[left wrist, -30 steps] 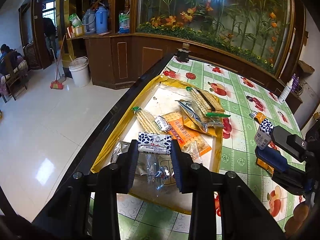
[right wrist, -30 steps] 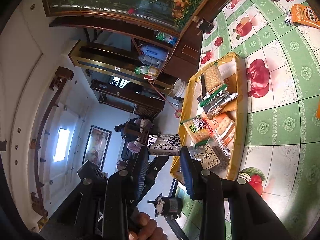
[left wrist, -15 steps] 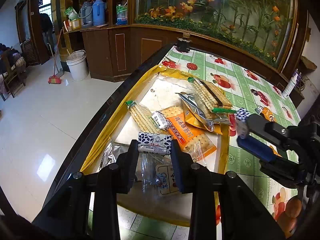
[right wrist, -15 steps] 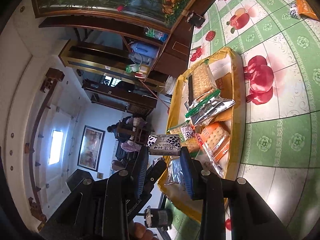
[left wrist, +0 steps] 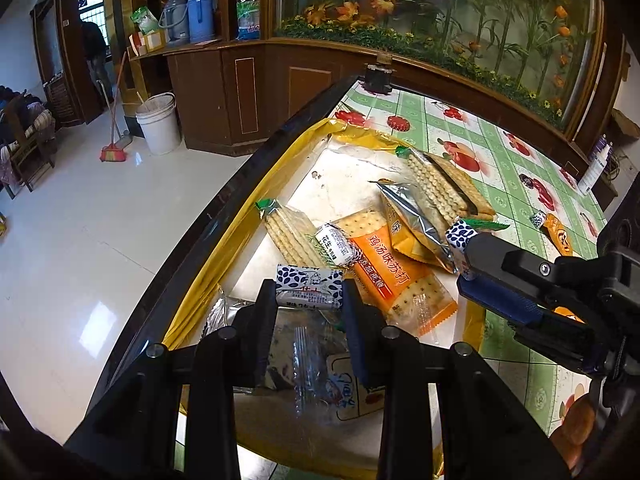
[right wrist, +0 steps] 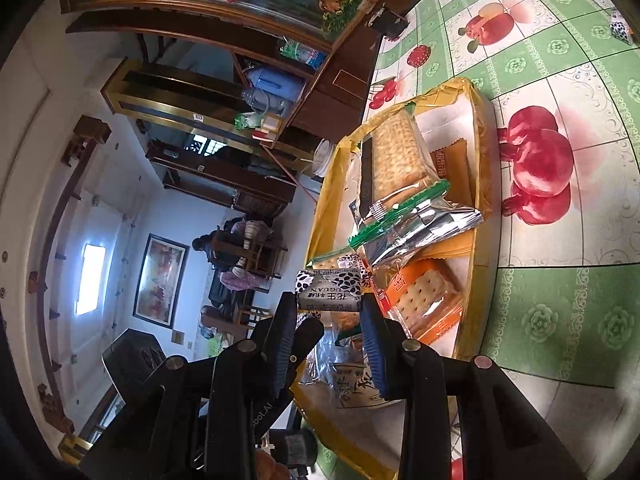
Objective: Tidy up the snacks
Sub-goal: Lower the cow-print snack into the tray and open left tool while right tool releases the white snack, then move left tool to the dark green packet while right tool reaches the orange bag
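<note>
A yellow tray (left wrist: pixel 256 200) on the green fruit-print tablecloth holds several snack packs: cracker sleeves (left wrist: pixel 292 236), an orange cracker pack (left wrist: pixel 396 276), a silver pouch (left wrist: pixel 416 220). My left gripper (left wrist: pixel 310 296) is shut on a small blue-and-white spotted candy pack (left wrist: pixel 308 286) above the tray's near end. My right gripper (right wrist: pixel 330 308) is shut on a like spotted candy pack (right wrist: pixel 330 292) over the tray (right wrist: pixel 486 184); it shows in the left wrist view (left wrist: pixel 464 248) at the tray's right side.
An orange snack pack (left wrist: pixel 558 234) and a small spotted candy (left wrist: pixel 537 219) lie on the cloth right of the tray. A white bottle (left wrist: pixel 596 166) stands at the far right. The table's dark edge (left wrist: pixel 224 208) runs along the tray's left; floor lies beyond it.
My right gripper has moved left with its candy pack, from over the cloth to over the tray's right side. My left gripper has held its pack and shifted slightly forward.
</note>
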A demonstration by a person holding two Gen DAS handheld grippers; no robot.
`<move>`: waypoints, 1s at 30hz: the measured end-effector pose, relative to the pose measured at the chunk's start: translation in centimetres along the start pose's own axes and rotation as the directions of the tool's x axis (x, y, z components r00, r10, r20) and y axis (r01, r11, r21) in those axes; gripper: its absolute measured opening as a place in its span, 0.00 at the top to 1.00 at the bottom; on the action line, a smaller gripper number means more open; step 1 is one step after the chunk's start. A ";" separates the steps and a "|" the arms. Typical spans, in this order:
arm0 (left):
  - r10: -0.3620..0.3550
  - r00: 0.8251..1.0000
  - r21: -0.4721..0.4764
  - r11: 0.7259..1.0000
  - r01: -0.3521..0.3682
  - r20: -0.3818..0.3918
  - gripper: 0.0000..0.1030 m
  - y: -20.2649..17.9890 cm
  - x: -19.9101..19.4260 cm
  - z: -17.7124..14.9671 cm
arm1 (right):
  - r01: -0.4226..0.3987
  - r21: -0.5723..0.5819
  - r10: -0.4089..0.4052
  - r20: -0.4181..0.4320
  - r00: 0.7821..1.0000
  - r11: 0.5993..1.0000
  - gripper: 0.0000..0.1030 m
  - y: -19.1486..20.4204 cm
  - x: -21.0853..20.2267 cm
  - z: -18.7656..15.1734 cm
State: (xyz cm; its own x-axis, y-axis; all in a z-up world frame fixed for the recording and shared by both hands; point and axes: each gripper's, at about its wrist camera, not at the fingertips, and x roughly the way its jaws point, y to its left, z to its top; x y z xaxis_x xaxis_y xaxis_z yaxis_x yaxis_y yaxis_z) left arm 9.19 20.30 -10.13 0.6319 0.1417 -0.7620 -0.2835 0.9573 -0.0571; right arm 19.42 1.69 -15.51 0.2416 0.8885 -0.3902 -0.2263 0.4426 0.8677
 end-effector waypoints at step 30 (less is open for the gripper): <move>-0.021 1.000 -0.036 0.999 0.021 0.005 0.42 1.0 -1.2 -0.1 | 0.149 -0.089 -0.146 0.038 0.988 0.985 0.46 1.1 -0.2 -0.5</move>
State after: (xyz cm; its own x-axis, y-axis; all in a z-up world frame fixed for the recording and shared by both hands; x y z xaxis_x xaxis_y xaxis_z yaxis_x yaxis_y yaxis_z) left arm 8.06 21.11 -9.38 0.6414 0.1227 -0.7574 -0.2958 0.9503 -0.0965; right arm 18.68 2.05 -14.60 0.3080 0.8088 -0.5010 -0.2707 0.5793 0.7688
